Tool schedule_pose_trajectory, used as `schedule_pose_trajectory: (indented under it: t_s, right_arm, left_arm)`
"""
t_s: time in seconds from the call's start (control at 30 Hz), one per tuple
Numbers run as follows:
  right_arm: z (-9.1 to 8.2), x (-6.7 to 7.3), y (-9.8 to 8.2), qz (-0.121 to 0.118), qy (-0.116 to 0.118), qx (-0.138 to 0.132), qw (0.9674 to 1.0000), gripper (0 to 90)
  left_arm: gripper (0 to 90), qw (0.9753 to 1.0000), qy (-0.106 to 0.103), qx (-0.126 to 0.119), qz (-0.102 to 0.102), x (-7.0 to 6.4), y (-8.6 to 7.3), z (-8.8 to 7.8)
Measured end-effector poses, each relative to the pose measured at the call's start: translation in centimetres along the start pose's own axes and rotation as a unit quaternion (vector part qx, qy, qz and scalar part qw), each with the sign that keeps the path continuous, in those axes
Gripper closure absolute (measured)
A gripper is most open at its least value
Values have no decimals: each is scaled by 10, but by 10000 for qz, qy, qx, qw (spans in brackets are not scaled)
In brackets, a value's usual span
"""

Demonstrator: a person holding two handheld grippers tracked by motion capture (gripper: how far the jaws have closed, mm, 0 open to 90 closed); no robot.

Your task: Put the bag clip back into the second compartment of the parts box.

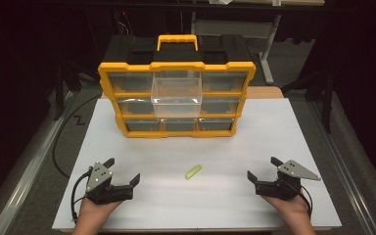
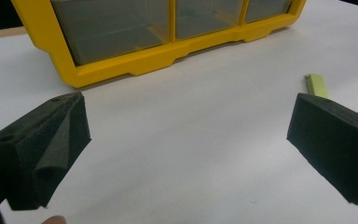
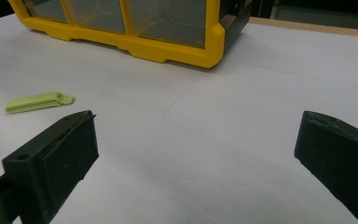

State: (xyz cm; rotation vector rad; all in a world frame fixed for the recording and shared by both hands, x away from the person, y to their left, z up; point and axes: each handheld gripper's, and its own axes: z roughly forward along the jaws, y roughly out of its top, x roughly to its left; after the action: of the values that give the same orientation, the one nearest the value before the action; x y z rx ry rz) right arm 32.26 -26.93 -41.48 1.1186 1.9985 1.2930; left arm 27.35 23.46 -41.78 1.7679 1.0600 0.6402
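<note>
White table point(image 1: 274, 127) has a little green clip point(image 1: 193, 171) lying between the left gripper point(image 1: 125, 170) and right gripper point(image 1: 261, 167), both wide open and empty, ready to grab it for the pulled-out drawer point(image 1: 176, 95) far back

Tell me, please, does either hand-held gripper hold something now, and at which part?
Nothing is held. The left hand-held gripper and the right hand-held gripper both stand open over the white table, and the green clip lies untouched between them.

Counter point(image 1: 274, 142): white-topped, rectangular. On it stood one yellow drawer organiser point(image 1: 176, 100) at the far middle, its top centre clear drawer point(image 1: 176, 97) pulled out; one small light-green clip point(image 1: 193, 171) lay flat nearer the front, well apart.
</note>
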Motion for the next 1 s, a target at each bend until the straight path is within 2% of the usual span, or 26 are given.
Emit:
schedule_pose_trajectory:
  t_s: [0.17, 0.53, 0.7, 0.77, 0.87, 0.97, 1.0]
  right_arm:
    - [1, 0, -2, 6, -18, 64, 10000, 1]
    - [4, 2, -2, -108, -28, 130, 9999, 1]
    - [9, 8, 2, -149, 98, 75, 9998, 0]
    - [17, 16, 8, -235, 196, 90, 9995, 0]
    - [23, 20, 13, -189, 292, 51, 9994, 1]
    - [37, 26, 21, -334, 306, 277, 9986, 2]
    - [42, 28, 23, -283, 357, 312, 9985, 3]
  left_arm:
    - [5, 9999, -43, -86, 47, -1, 1, 1]
    - [4, 9998, -149, -88, 22, 0, 2, 1]
    - [4, 9994, -235, -272, 13, -1, 3, -1]
    - [4, 9992, -224, -319, 21, -1, 3, -1]
    - [4, 9995, -199, -259, 39, -1, 3, 1]
    - [4, 9991, -356, -228, 41, -1, 3, 2]
    - [4, 9991, -339, -243, 67, -2, 3, 1]
